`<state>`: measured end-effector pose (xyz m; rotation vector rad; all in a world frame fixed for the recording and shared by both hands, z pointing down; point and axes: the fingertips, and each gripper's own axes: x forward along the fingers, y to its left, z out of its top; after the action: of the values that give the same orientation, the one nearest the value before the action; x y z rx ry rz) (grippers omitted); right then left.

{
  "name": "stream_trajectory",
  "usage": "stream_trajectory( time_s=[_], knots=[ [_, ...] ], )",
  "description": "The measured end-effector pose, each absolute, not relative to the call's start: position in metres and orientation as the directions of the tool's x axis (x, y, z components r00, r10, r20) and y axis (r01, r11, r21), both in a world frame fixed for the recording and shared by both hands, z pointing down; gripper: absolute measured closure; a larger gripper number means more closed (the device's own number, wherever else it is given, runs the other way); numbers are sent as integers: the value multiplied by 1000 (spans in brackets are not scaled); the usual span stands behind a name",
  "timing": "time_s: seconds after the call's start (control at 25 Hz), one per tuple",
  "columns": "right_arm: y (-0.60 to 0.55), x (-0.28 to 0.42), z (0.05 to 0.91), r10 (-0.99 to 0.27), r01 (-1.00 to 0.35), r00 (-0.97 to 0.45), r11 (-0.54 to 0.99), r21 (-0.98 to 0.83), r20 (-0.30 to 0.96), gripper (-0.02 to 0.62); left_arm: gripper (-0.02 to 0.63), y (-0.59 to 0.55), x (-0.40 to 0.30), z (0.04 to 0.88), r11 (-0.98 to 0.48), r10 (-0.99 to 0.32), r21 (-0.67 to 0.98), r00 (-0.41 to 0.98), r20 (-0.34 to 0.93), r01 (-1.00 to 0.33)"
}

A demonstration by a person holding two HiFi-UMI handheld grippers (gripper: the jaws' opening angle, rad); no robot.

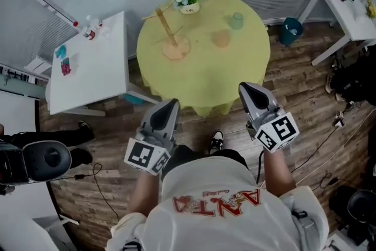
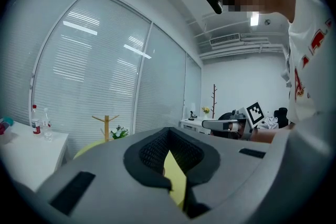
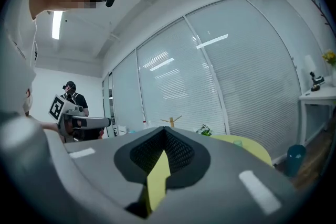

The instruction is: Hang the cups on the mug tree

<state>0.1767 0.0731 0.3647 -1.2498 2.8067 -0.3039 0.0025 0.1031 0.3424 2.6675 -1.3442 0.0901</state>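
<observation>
On the round yellow table (image 1: 205, 76) a wooden mug tree (image 1: 170, 33) stands on its disc base at the left. A green cup (image 1: 237, 20) and an orange cup (image 1: 221, 38) sit to its right, apart from it. Both grippers are held low in front of the person, short of the table's near edge. My left gripper (image 1: 169, 105) and right gripper (image 1: 247, 89) are shut with nothing in them. The left gripper view shows its closed jaws (image 2: 170, 157) and the mug tree (image 2: 106, 126) far off. The right gripper view shows the tree (image 3: 171, 122) and green cup (image 3: 239, 141) beyond its closed jaws (image 3: 160, 157).
A flower pot (image 1: 188, 0) stands at the table's far edge. A white table (image 1: 88, 67) with bottles (image 1: 91, 26) is at the left. A white desk (image 1: 346, 6), a teal bin (image 1: 290, 29) and floor cables (image 1: 329, 144) are on the right.
</observation>
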Motion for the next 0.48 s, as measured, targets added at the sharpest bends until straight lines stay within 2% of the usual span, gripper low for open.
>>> stream_trajectory(
  time_s=[0.48],
  knots=[
    [22,182,378,-747,-741,-663,642,-195,58,594,598,45,12,353,-600,-782,133,613,110,-789]
  ],
)
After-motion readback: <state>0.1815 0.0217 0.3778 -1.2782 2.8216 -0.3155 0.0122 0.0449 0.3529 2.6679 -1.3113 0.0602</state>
